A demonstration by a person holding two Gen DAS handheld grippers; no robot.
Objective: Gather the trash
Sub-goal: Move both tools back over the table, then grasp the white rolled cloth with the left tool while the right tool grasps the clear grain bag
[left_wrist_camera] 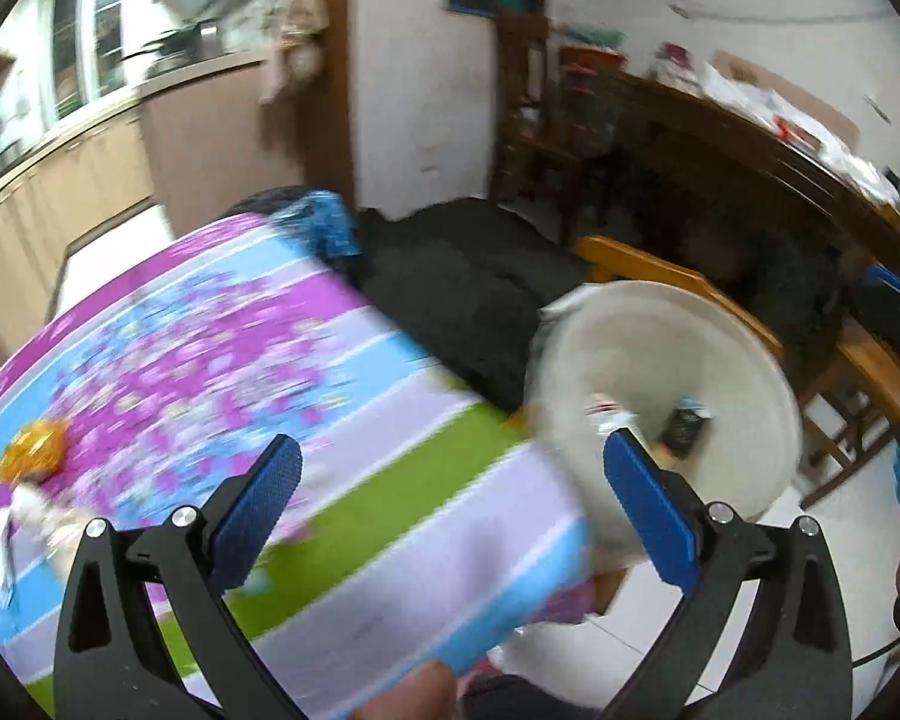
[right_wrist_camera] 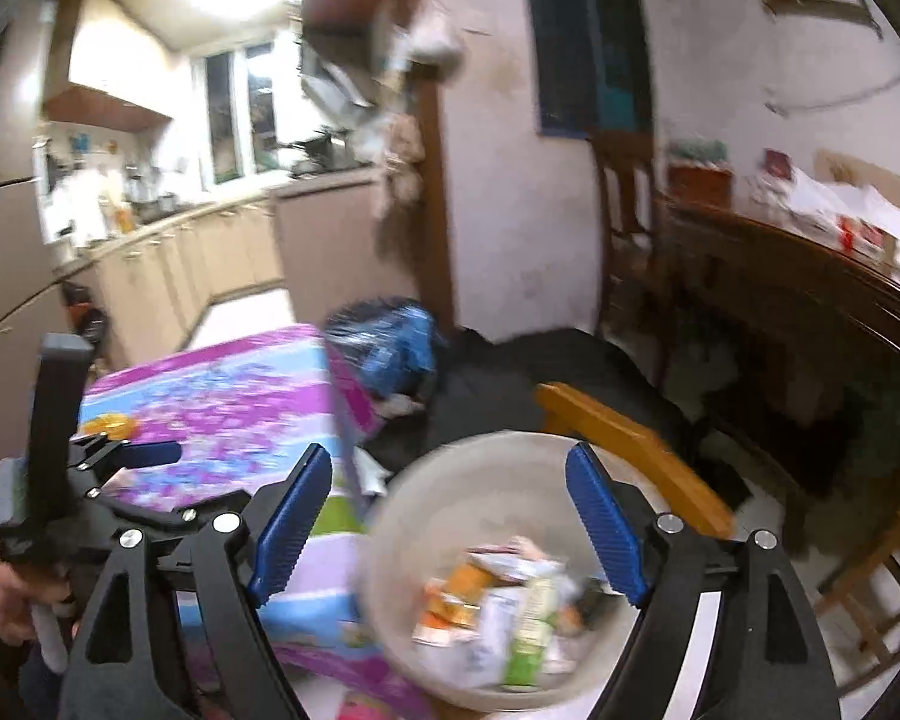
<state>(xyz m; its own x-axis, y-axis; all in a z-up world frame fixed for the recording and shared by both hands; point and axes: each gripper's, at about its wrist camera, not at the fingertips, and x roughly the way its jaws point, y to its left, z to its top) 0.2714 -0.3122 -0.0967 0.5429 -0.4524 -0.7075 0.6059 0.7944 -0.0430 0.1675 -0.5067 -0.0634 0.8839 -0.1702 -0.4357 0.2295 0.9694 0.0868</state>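
Observation:
A pale round trash bin (right_wrist_camera: 450, 498) stands beside the table, holding several wrappers and cartons (right_wrist_camera: 510, 606). It also shows in the left wrist view (left_wrist_camera: 678, 348). My right gripper (right_wrist_camera: 450, 516) is open and empty, above the bin's mouth. My left gripper (left_wrist_camera: 450, 498) is open and empty over the table's corner; it also shows in the right wrist view (right_wrist_camera: 120, 456). An orange wrapper (left_wrist_camera: 33, 450) and white crumpled trash (left_wrist_camera: 21, 516) lie on the table at the left. The orange piece also shows in the right wrist view (right_wrist_camera: 111, 423).
The table has a striped floral cloth (left_wrist_camera: 222, 360). A black bag (left_wrist_camera: 468, 276) and a blue bag (right_wrist_camera: 384, 348) lie beyond it. Wooden chairs (left_wrist_camera: 858, 372) and a cluttered dark sideboard (right_wrist_camera: 810, 300) stand right. Kitchen counters (right_wrist_camera: 180, 252) are at the back left.

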